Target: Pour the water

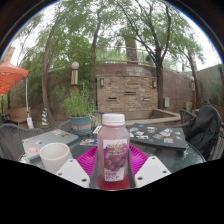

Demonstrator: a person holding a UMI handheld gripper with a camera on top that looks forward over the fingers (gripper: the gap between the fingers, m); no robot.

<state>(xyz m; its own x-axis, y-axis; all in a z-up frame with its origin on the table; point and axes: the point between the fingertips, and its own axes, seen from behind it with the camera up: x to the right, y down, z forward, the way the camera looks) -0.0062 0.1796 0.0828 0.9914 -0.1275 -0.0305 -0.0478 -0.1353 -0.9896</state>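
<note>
Your hand-held gripper (113, 172) is clamped on the bottle (113, 150) – both magenta pads (88, 160) press its sides, and it stands upright between the fingers (white cap, pink label). Just left of the fingers sits a white cup (54, 155) on the worktop (170, 152). Beyond the bottle you have a potted plant (80, 108) – and a brick wall (128, 90) under the trees

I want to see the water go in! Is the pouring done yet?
Not yet. Done: the jaws of the gripper grip the bottle. In hand: the bottle stands upright with its cap on. Left: opening it and tipping it over the white cup, which I can't see inside.
</note>
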